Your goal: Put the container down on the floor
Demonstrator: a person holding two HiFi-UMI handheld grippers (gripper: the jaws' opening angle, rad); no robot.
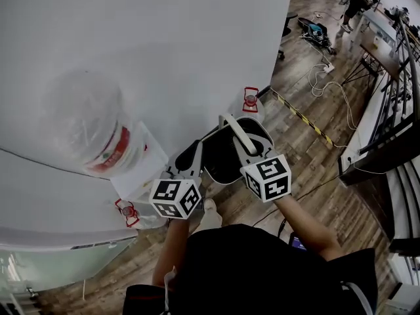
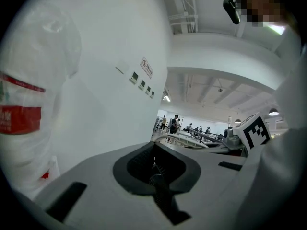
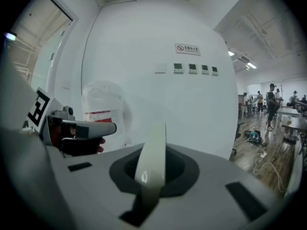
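left gripper (image 1: 195, 155), right gripper (image 1: 231, 125) both clamped on container (image 1: 226, 159); lower level, slow; release once floor (image 1: 308, 166) bears it.

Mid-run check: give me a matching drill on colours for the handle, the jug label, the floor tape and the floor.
Things:
1. handle
2. jug label
3. floor tape
4. floor

Colours:
A. brown wood
B. white
C. yellow and black stripes
D. red

Pairs: 1-B; 2-D; 3-C; 4-A
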